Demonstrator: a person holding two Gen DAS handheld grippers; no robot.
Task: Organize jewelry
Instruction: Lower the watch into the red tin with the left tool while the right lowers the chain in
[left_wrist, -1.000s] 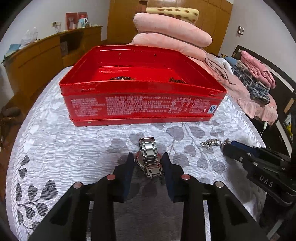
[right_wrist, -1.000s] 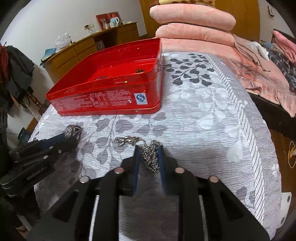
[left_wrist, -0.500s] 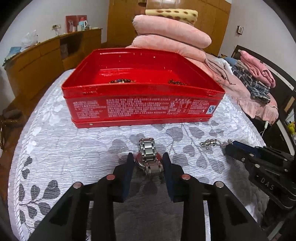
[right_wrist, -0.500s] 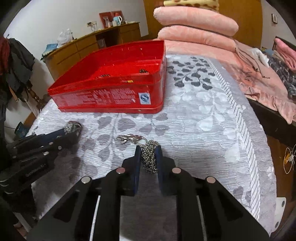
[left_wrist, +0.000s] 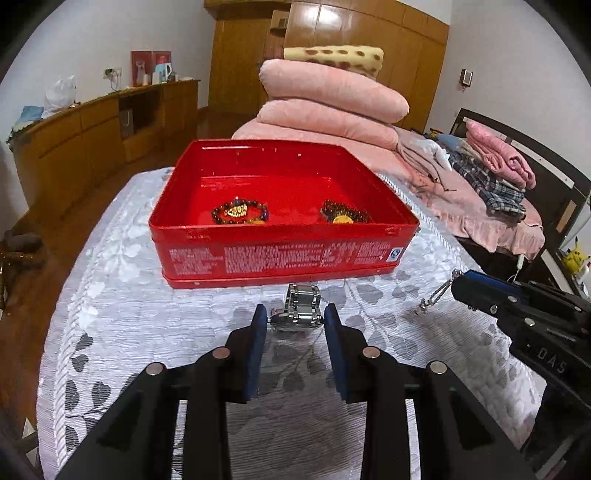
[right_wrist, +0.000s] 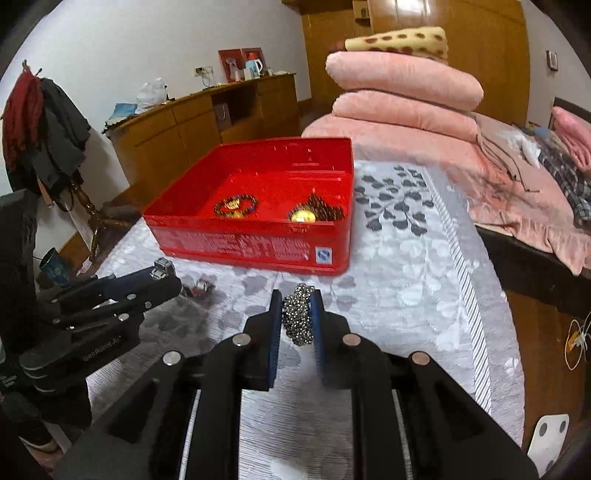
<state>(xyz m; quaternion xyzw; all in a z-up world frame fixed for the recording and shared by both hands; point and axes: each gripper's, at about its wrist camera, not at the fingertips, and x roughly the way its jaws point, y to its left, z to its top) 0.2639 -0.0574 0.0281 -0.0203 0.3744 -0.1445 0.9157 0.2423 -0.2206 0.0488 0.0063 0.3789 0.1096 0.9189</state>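
Holding the watch (left_wrist: 300, 310), the left gripper (left_wrist: 295, 325) clamps its case; the right gripper (right_wrist: 295, 314) pinches the bunched chain (right_wrist: 300, 314), both clear of the bed for transfer into the tin (left_wrist: 280, 254).

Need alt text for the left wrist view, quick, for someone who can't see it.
The left gripper holds a silver watch above a grey leaf-patterned bedspread, facing an open red tin holding two beaded bracelets. At right, the right gripper dangles a chain.
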